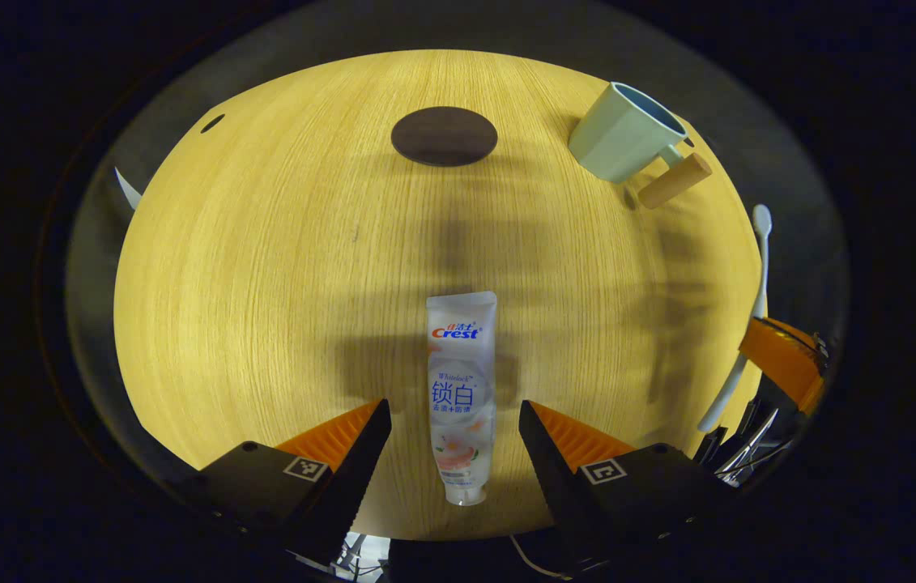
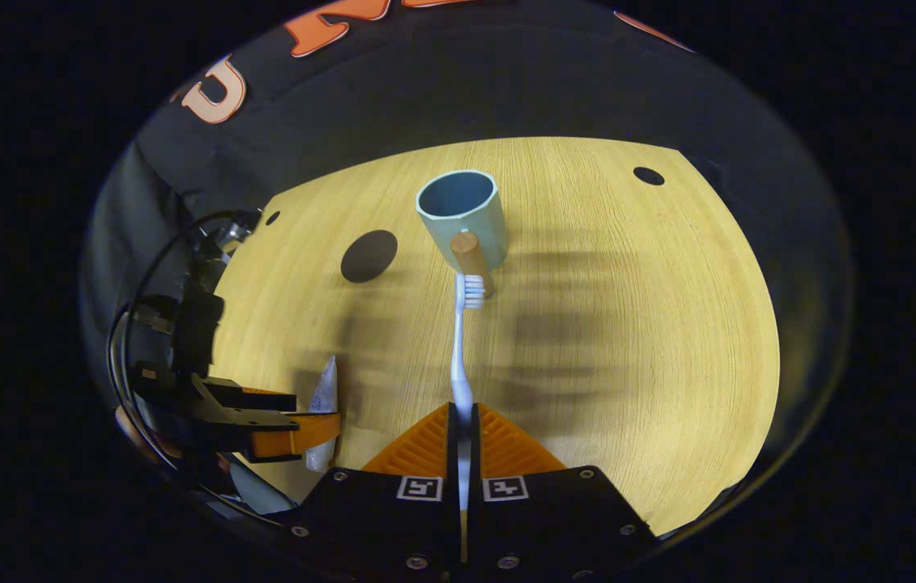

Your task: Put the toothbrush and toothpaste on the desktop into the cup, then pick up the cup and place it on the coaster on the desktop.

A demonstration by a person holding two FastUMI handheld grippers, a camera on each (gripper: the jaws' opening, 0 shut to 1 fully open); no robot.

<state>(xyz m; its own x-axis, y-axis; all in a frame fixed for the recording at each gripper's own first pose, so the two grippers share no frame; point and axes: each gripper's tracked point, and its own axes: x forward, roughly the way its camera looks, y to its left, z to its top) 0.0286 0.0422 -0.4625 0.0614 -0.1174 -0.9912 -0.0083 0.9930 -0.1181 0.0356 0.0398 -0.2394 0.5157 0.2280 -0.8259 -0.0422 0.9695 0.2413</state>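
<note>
Left gripper [image 1: 453, 421]: fingers spread wide apart, one on each side of the toothpaste [image 1: 462, 389], touching nothing. Toothpaste: flat on the table [image 1: 263, 283], lengthwise between the fingers, cap end nearest the camera, flat crimped end pointing away toward the coaster [image 1: 444, 136]. Coaster: dark, round, flat on the far part of the table, bare. Cup [image 1: 624, 131]: pale green outside, blue inside, upright on the table at far right, well apart from the coaster, with a wooden handle [image 1: 675, 180] sticking out to the near side. Toothbrush [image 1: 751, 308]: seen at the right edge of the left gripper view, held off the table.

Right gripper [image 2: 463, 421]: fingers closed together and clamped on the lower handle of the toothbrush [image 2: 462, 348]. Toothbrush: held above the table [image 2: 628, 324], pointing forward, bristled head [image 2: 471, 291] just short of the cup's wooden handle [image 2: 473, 261]; contact with the handle could not be told. Cup [image 2: 462, 214]: upright straight ahead, opening visible, nothing inside. Coaster [image 2: 368, 255]: to the left of the cup, apart from it. Left gripper [image 2: 287, 425]: at lower left of the right gripper view, beside the toothpaste [image 2: 324, 405].
</note>
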